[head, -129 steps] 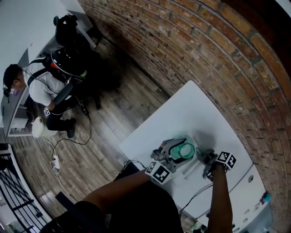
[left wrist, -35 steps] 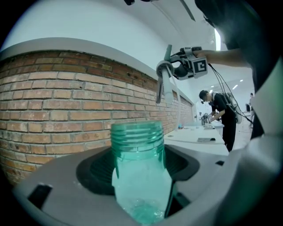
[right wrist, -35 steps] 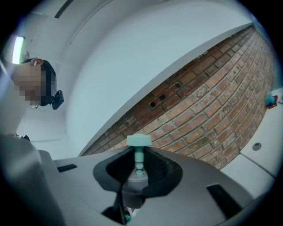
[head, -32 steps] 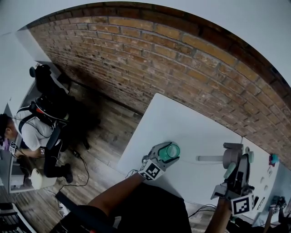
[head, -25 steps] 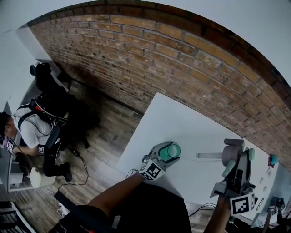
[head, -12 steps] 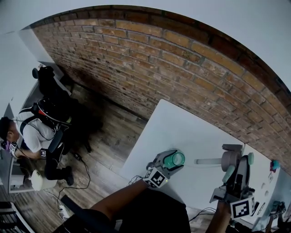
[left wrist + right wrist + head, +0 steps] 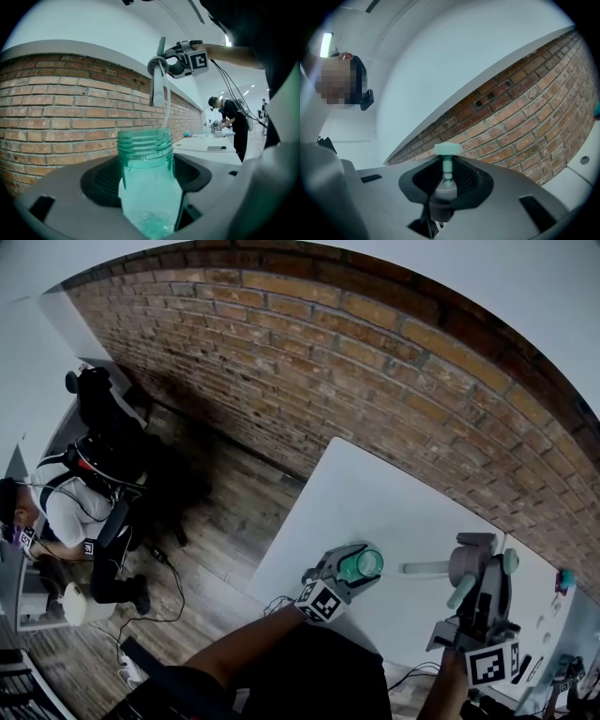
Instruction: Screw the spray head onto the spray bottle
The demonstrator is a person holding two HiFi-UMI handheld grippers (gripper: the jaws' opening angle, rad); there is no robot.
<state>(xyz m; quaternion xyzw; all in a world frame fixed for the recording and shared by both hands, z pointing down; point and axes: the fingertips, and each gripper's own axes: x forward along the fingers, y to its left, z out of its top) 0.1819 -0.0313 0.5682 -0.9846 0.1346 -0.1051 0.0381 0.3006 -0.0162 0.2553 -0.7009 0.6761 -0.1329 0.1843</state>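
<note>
As left gripper clasps bottle, brick wall flanks the table.

Spray bottle: translucent teal-green throughout. Spray head: grey collar, pale mint top; tube whitish. Left gripper and right gripper: grey shells recorded, w/ black ribbed pads. Marker cubes: blk/wht square pattern. Brick wall: red-brown, pale mortar lines, staggered courses. Table: plain white. Floor: brown wood planks, streaked grain noted. Upper wall: white, no pattern.
</note>
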